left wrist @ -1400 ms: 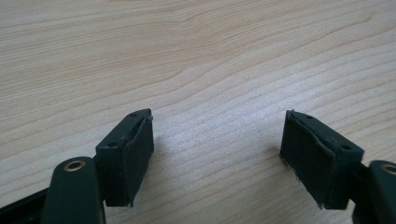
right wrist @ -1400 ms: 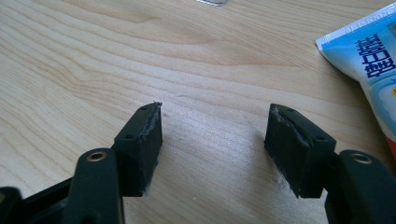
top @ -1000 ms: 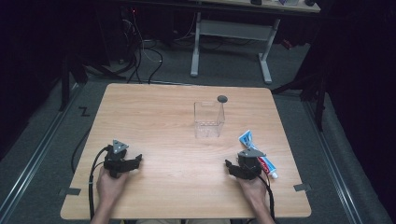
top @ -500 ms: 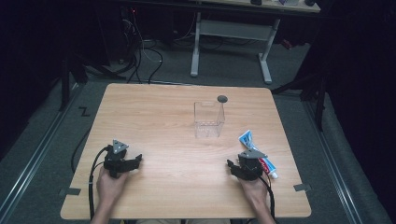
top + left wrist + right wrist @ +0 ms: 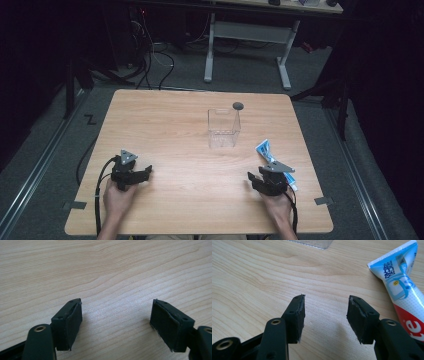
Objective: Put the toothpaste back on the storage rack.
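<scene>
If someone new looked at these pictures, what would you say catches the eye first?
Most likely the blue, white and red toothpaste tube, lying flat on the wooden table just beside the right gripper, whose jaws have just been closing with nothing between them. Next is the clear plastic box, standing upright near the table's middle. The left gripper rests open on bare wood near the left.

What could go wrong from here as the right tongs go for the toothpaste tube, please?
The right tongs have just been closing with only bare table between them; the toothpaste tube lies off to their side, so they may shut on nothing. The tube lies flat, so pads could skid over it. The clear container stands close ahead and could be knocked.
</scene>
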